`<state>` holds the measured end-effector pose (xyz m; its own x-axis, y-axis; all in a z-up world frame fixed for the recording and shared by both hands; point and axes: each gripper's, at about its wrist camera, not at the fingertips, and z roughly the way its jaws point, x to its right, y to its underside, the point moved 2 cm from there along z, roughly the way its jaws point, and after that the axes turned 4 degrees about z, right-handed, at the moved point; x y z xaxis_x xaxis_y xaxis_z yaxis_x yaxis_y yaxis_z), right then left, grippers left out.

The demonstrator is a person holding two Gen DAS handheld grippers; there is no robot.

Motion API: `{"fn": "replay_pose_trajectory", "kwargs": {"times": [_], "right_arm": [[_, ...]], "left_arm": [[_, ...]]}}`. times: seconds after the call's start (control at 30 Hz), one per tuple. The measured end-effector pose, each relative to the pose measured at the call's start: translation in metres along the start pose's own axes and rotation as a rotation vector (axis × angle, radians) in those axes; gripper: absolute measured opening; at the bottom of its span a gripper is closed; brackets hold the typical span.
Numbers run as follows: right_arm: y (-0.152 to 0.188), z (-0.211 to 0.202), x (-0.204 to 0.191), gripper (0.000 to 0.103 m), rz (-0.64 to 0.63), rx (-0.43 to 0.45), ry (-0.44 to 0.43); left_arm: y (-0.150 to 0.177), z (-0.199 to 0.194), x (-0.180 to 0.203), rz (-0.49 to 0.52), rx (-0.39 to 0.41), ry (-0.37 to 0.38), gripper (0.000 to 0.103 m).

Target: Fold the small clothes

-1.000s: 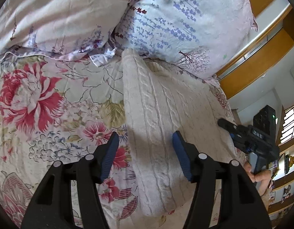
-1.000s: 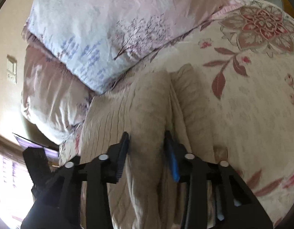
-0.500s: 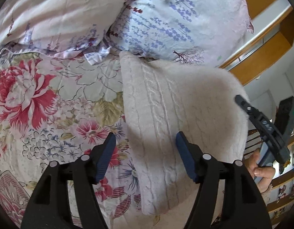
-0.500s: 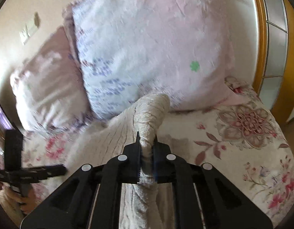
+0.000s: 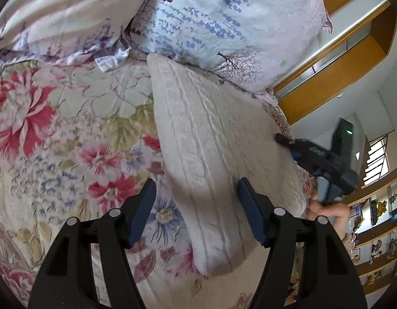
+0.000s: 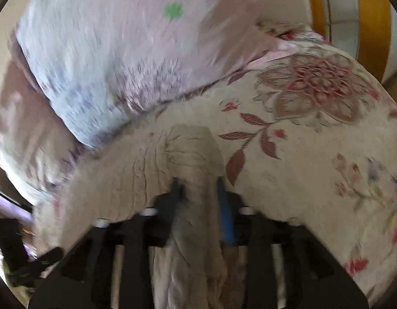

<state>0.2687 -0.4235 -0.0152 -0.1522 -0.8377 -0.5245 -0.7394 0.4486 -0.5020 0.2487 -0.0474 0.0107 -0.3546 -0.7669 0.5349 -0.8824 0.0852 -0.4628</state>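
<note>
A cream cable-knit sweater [image 5: 211, 139] lies folded lengthwise on the floral bedspread [image 5: 69, 134], its far end against the pillows. My left gripper [image 5: 195, 206] is open and empty, hovering over the sweater's near left edge. My right gripper [image 6: 198, 193] has its jaws parted around a bunched fold of the sweater [image 6: 195, 154], which lies low on the sweater body; the view is blurred. The right gripper also shows in the left wrist view [image 5: 314, 154] at the sweater's right edge.
Two floral pillows [image 5: 224, 20] lie at the head of the bed, touching the sweater's far end. A wooden wardrobe [image 5: 340, 59] and shelves with ornaments [image 5: 373, 219] stand to the right. The bedspread [image 6: 314, 154] extends right of the sweater.
The right gripper, which had shut on a sweater fold and lifted it high, has come back down to the sweater and its jaws have parted. The left gripper stayed open and barely moved.
</note>
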Motion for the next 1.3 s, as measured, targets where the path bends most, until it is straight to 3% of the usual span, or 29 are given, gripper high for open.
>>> {"fn": "replay_pose_trajectory", "kwargs": {"times": [0.03,0.13,0.27,0.4,0.53,0.57,0.63,0.7,0.77,0.83,0.9,0.93,1.0,1.07,1.13,1.2,1.27,1.3], "right_arm": [[0.005,-0.013,0.003,0.059,0.019,0.005,-0.052],[0.029,-0.041,0.008,0.059,0.053,-0.026,-0.164],[0.06,-0.056,0.017,0.059,0.095,-0.103,-0.231],[0.082,-0.051,0.022,0.047,0.152,-0.197,-0.301],[0.091,-0.051,0.015,0.037,0.152,-0.199,-0.342],[0.09,-0.048,0.013,0.025,0.141,-0.189,-0.332],[0.087,-0.04,0.006,0.011,0.106,-0.178,-0.302],[0.079,-0.05,-0.01,0.009,0.028,-0.083,-0.246],[0.069,-0.088,-0.031,0.009,-0.094,0.087,-0.22],[0.066,-0.116,-0.046,0.009,-0.192,0.2,-0.15],[0.068,-0.113,-0.045,0.009,-0.224,0.191,-0.076],[0.071,-0.1,-0.035,0.009,-0.215,0.148,-0.004],[0.078,-0.073,-0.017,0.009,-0.17,0.056,0.055],[0.086,-0.048,0.003,0.011,-0.09,-0.056,0.037],[0.085,-0.049,0.007,0.013,-0.056,-0.066,0.007],[0.074,-0.058,0.006,0.029,-0.021,-0.05,-0.052],[0.06,-0.065,0.004,0.056,-0.008,-0.009,-0.101],[0.054,-0.064,0.004,0.057,-0.008,0.003,-0.112]], "left_arm": [[0.002,-0.002,-0.002,-0.005,-0.006,0.006,0.066],[0.008,-0.007,-0.005,-0.014,-0.021,0.02,0.066],[0.02,-0.013,-0.005,-0.01,-0.031,0.02,0.064],[0.029,-0.016,-0.006,-0.02,-0.043,0.03,0.058],[0.036,-0.015,-0.01,-0.04,-0.053,0.052,0.044],[0.037,-0.015,-0.011,-0.046,-0.054,0.06,0.043],[0.038,-0.012,-0.012,-0.055,-0.057,0.069,0.037],[0.042,-0.012,-0.012,-0.067,-0.059,0.082,0.035],[0.046,-0.012,-0.009,-0.062,-0.061,0.084,0.035],[0.051,-0.012,-0.005,-0.052,-0.073,0.098,0.035],[0.052,-0.006,-0.001,-0.044,-0.089,0.1,0.034],[0.055,-0.002,0.0,-0.04,-0.102,0.098,0.034],[0.058,0.002,0.0,-0.042,-0.108,0.102,0.032],[0.059,0.001,0.001,-0.038,-0.111,0.102,0.032],[0.059,-0.002,0.0,-0.045,-0.112,0.108,0.034],[0.057,-0.009,0.0,-0.04,-0.099,0.115,0.041],[0.052,-0.013,-0.001,-0.04,-0.073,0.112,0.051],[0.048,-0.015,-0.001,-0.043,-0.057,0.108,0.055]]}}
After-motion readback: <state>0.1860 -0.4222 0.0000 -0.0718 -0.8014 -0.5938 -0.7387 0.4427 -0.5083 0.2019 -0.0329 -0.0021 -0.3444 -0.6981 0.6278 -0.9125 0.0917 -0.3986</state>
